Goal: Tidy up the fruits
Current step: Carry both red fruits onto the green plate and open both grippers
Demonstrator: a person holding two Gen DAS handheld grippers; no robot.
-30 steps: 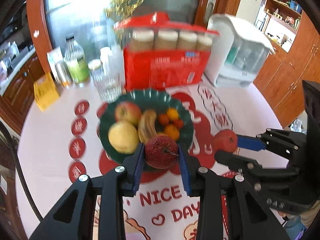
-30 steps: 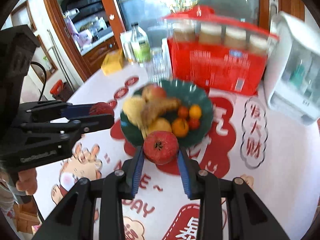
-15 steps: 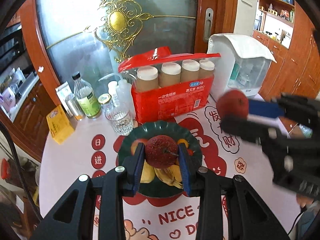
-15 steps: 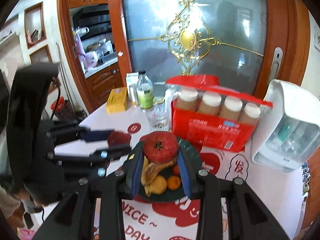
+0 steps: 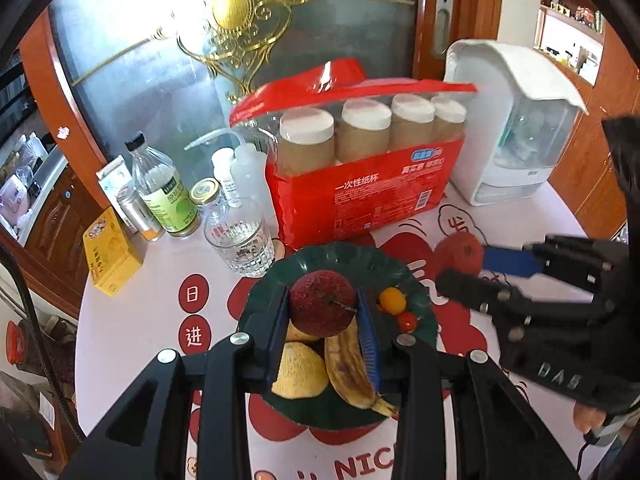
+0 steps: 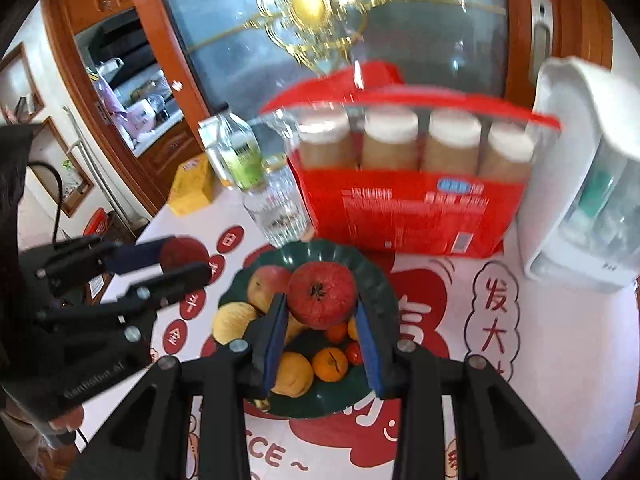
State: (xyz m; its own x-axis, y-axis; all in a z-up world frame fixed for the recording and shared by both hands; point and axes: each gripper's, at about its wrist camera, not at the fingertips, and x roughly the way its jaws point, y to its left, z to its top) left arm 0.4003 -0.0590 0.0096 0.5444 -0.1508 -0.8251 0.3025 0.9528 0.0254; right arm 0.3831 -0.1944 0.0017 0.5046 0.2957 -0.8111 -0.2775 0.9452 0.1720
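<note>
Since a second ago, raised off the bench, both above the green plate (image 5: 416, 280).

Left wrist: left tongs (image 5: 323, 326) clenched on dark red apple (image 5: 322, 303); beneath, banana (image 5: 350, 364), yellow fruit (image 5: 298, 372), small oranges (image 5: 392, 300). Glass (image 5: 240, 246), red cup pack (image 5: 360, 184) behind.

Right wrist: right tongs (image 6: 322, 330) clenched on red apple (image 6: 322, 294).

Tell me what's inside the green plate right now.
The green plate holds a reddish apple, two yellow fruits, a browned banana, oranges and a small red fruit. The gripped apples and fingers cover its middle.
</note>
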